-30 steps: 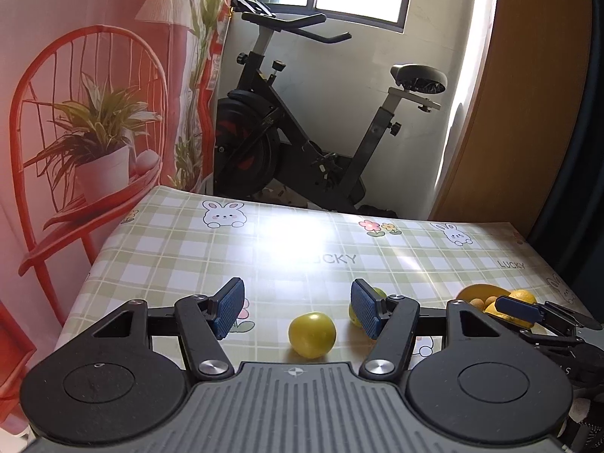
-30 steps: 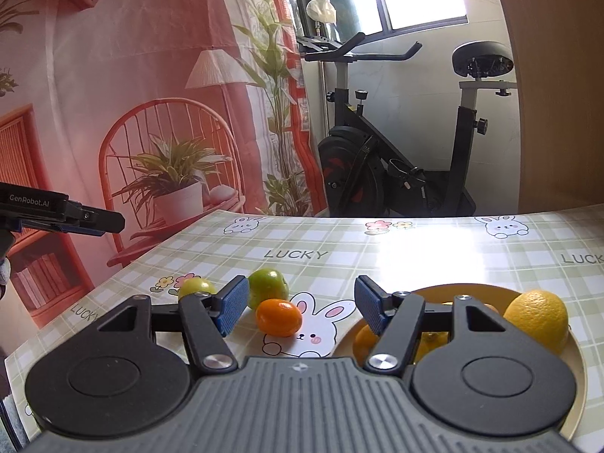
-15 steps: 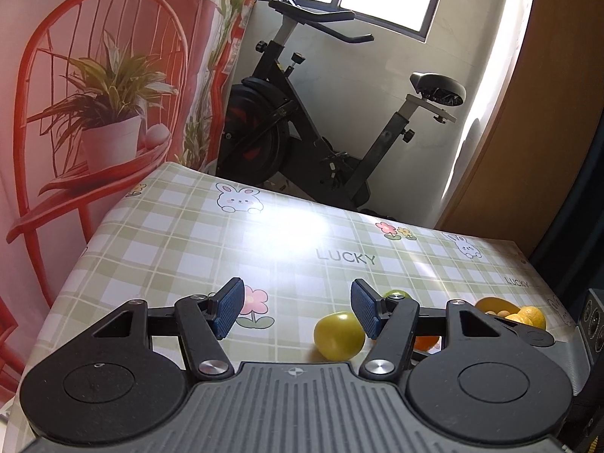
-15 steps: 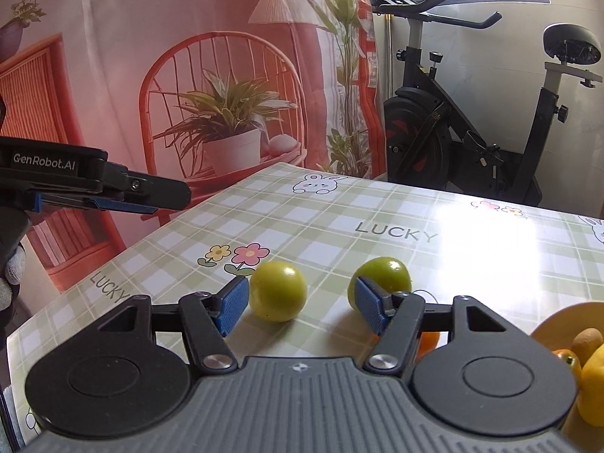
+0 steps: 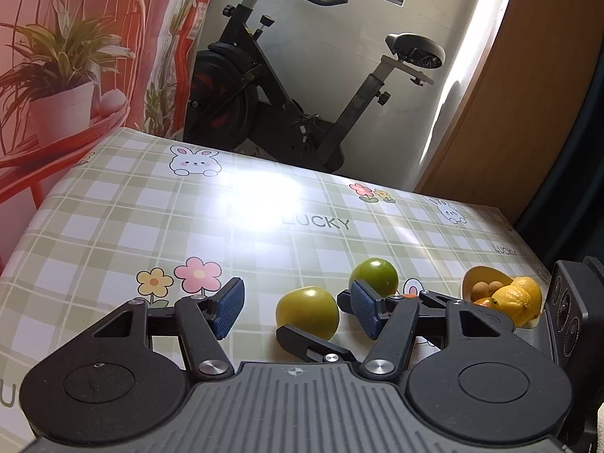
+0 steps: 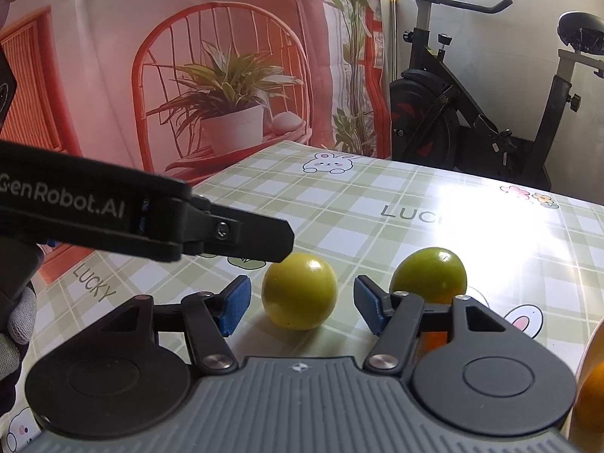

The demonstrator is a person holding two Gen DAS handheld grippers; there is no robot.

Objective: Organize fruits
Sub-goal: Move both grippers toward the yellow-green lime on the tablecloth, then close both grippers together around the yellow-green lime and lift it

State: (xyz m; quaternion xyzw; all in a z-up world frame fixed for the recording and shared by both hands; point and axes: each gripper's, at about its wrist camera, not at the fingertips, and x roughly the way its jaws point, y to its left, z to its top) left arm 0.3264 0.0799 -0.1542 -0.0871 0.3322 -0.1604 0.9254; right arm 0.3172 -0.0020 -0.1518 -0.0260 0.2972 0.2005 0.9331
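Observation:
A yellow-green fruit (image 5: 307, 311) (image 6: 300, 290) lies on the checked tablecloth. It sits between the open fingers of my left gripper (image 5: 296, 309) and also between the open fingers of my right gripper (image 6: 302, 307); neither pair of pads touches it. In the right wrist view the left gripper (image 6: 279, 238) reaches in side-on from the left, its tip just above the fruit. A darker green fruit (image 5: 373, 275) (image 6: 428, 275) rests a little to the right. A small orange (image 6: 434, 339) is mostly hidden behind my right finger.
A yellow bowl (image 5: 473, 277) at the table's right holds lemons (image 5: 517, 298) and small brown fruits (image 5: 485, 288). An exercise bike (image 5: 287, 87) stands beyond the far edge. A gloved hand (image 6: 15, 317) holds the left gripper. The table's left edge drops off by a printed curtain.
Both grippers have closed in on the yellow-green fruit. The right one swung left, away from the bowl and the orange, and the left one now crosses its view just above the fruit.

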